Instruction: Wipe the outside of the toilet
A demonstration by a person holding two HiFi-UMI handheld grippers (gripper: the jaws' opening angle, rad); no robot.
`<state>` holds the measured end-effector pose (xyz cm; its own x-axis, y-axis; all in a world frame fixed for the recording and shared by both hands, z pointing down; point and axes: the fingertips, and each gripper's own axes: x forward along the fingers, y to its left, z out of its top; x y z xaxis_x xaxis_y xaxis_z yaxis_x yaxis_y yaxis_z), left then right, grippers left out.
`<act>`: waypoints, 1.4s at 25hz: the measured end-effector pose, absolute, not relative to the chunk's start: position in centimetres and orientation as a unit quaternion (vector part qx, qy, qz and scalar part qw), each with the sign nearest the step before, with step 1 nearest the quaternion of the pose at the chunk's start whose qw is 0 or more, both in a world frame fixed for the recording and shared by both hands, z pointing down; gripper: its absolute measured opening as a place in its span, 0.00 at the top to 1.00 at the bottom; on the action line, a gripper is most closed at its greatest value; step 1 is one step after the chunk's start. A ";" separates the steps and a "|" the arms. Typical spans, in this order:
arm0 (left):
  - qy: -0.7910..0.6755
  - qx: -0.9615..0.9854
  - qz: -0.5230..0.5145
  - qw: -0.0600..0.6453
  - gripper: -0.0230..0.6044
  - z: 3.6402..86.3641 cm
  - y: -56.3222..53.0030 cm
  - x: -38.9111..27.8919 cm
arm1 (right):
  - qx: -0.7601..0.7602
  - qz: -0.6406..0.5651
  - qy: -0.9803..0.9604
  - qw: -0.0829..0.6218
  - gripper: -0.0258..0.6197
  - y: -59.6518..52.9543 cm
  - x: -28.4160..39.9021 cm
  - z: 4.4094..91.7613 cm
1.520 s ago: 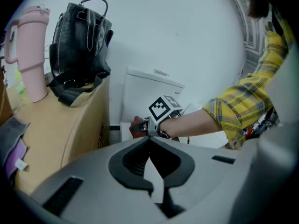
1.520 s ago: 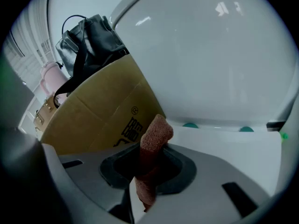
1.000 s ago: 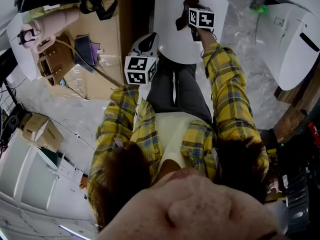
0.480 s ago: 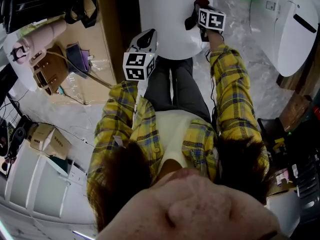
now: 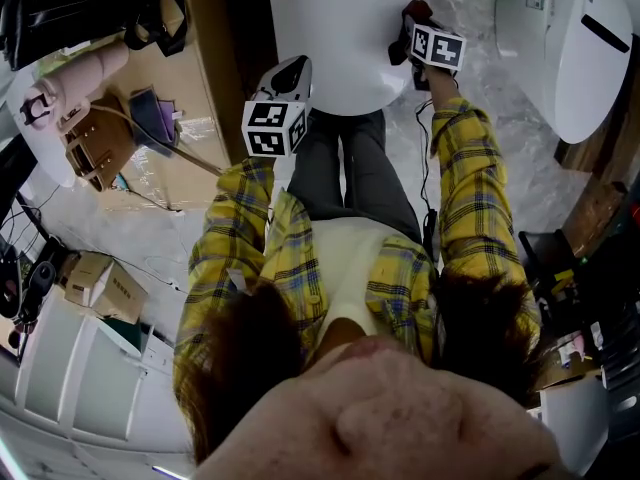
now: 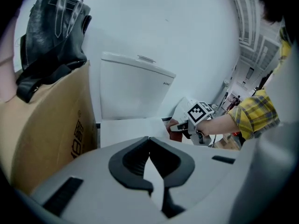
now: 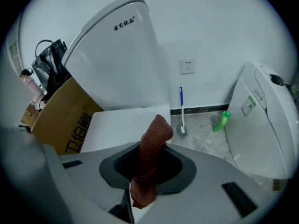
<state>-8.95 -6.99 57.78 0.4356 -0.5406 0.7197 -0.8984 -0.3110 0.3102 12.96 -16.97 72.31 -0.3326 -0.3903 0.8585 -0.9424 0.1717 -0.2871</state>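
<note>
Brown cloth (image 7: 156,134) clamped, R gripper (image 7: 145,174) | toilet (image 7: 117,64) logo: Chinese chars

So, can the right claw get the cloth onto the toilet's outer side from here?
Probably yes. The right claw is shut on the cloth, which sticks out past its tips. The claw sits right at the edge of the toilet, with nothing visible between them.

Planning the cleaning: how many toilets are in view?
2. One toilet stands directly before the person, beside the cardboard box. A second toilet is to its right, beyond the green bottle. Others may sit out of view.
</note>
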 end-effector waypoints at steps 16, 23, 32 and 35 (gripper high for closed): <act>-0.521 0.733 0.256 0.353 0.95 57.6 -5.7 -13.8 | 0.366 0.457 -0.765 0.268 0.81 -13.6 0.1 66.6; -0.537 0.720 0.256 0.356 0.95 58.0 -4.6 -15.8 | 0.292 0.455 -0.792 0.284 0.81 -10.5 -7.0 66.5; -0.540 0.718 0.252 0.359 0.95 58.3 -3.5 -16.7 | 0.223 0.461 -0.816 0.268 0.81 -7.7 -14.8 66.0; -0.536 0.719 0.256 0.361 0.95 58.5 -3.1 -16.9 | 0.218 0.457 -0.817 0.275 0.81 -7.5 -15.9 67.0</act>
